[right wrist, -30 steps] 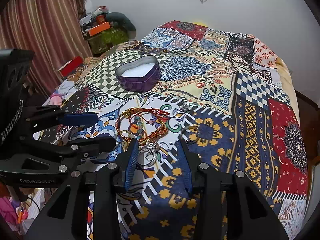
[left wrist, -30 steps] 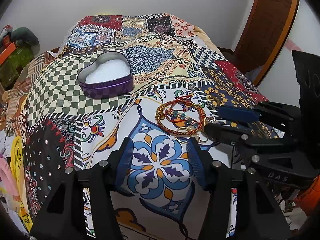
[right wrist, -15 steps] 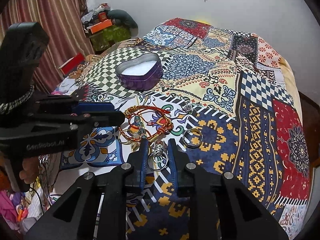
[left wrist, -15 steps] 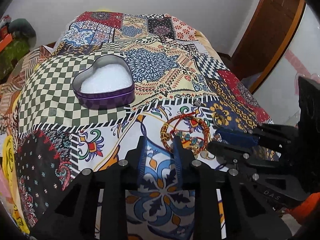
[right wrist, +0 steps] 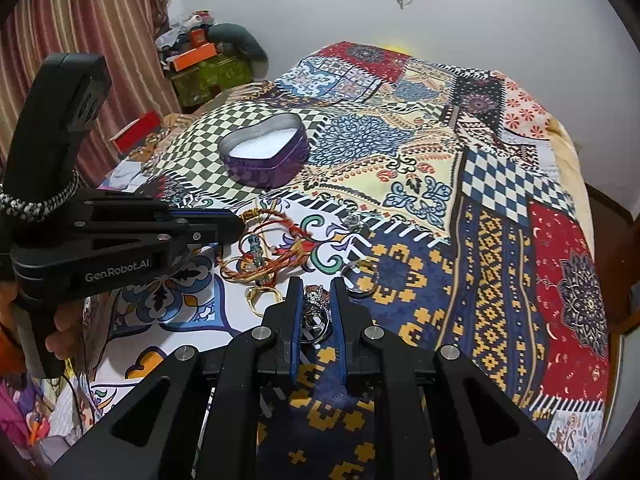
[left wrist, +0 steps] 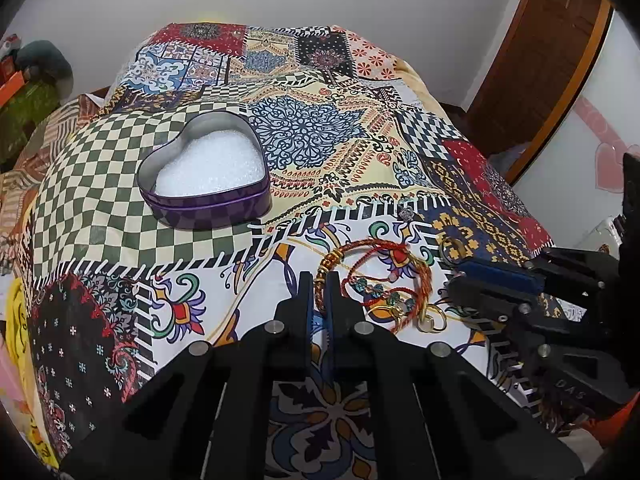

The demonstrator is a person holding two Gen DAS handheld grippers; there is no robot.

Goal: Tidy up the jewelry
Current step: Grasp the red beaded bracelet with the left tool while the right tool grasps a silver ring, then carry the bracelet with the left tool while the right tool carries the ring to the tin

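A patchwork-quilted bed (left wrist: 320, 152) beside white walls. My left gripper (left wrist: 317, 296) pinches the gold-and-red thread bangle (left wrist: 374, 276) near me; my right gripper (right wrist: 316, 308) clasps a silver ring (right wrist: 316, 300). Purple heart-shaped tin (left wrist: 204, 172) sits farther left.

A patchwork-covered bed (left wrist: 332, 148) carries a purple heart-shaped tin (left wrist: 204, 174), tangled bracelets (left wrist: 380, 280) and rings (right wrist: 356, 276).

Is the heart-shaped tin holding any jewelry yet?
No. The open heart-shaped tin shows only white padding inside; the bracelets lie on the bedspread.
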